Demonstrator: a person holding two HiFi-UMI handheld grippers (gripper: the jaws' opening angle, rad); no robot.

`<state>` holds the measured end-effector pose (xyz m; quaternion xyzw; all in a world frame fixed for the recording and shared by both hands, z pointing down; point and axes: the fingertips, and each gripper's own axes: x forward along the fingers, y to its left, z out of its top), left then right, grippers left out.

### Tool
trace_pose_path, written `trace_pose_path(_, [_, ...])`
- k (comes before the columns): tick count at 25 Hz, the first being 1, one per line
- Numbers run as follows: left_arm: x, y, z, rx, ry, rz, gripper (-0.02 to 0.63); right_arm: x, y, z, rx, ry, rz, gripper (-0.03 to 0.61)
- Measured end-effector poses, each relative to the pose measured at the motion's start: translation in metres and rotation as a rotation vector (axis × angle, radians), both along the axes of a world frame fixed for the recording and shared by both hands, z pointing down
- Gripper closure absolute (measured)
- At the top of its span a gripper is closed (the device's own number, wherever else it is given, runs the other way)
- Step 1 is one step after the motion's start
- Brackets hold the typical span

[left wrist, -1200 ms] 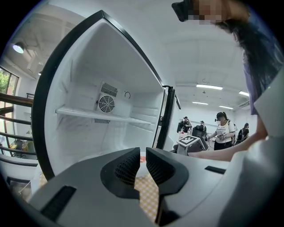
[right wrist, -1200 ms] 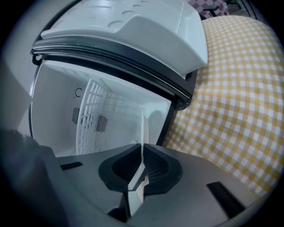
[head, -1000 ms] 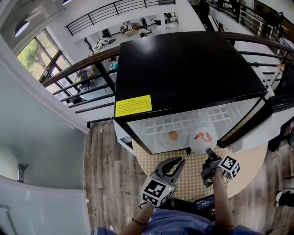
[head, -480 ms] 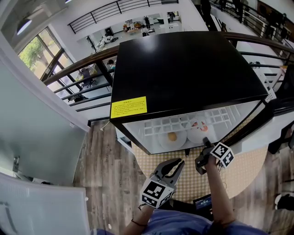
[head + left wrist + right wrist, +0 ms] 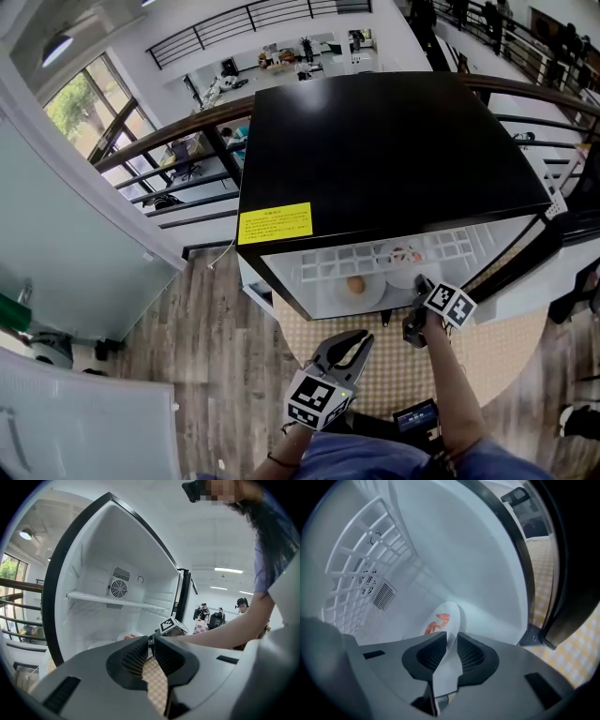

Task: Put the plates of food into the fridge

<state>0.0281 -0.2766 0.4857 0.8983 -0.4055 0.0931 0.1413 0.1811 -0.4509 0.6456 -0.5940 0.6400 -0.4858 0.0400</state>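
Observation:
The black fridge point(image 5: 375, 150) stands open on a table. Inside on its white floor lie two white plates: one with orange food point(image 5: 354, 284) at the left, one with red food point(image 5: 403, 255) at the right. My right gripper point(image 5: 419, 286) reaches into the opening at the red-food plate point(image 5: 440, 618). In the right gripper view its jaws point(image 5: 451, 641) are opening, with the plate's near rim still between them and the plate resting on the fridge floor. My left gripper point(image 5: 361, 339) hangs back over the table, shut and empty point(image 5: 151, 640).
The fridge door point(image 5: 525, 258) swings out to the right. A white wire shelf point(image 5: 361, 550) sits above the plates. The table wears a yellow checkered cloth point(image 5: 394, 366). Wooden floor and a railing lie to the left.
My right gripper has carried the red-food plate from the fridge's front edge deeper inside, beside the other plate, and its jaws have parted. The left gripper has stayed put.

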Motion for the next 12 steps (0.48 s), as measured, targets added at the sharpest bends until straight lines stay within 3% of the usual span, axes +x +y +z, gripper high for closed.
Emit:
trace_pose_path(8, [-0.0079, 0.0022, -0.0024, 0.003, 0.009, -0.009, 0.575, -0.0007, 0.0001, -0.0001, -0.025, 0.260, -0.111, 0.448])
trace_pose_path(12, [-0.0089, 0.0051, -0.0012, 0.000, 0.015, -0.003, 0.575, -0.0031, 0.0007, -0.0058, -0.014, 0.335, -0.153, 0.410])
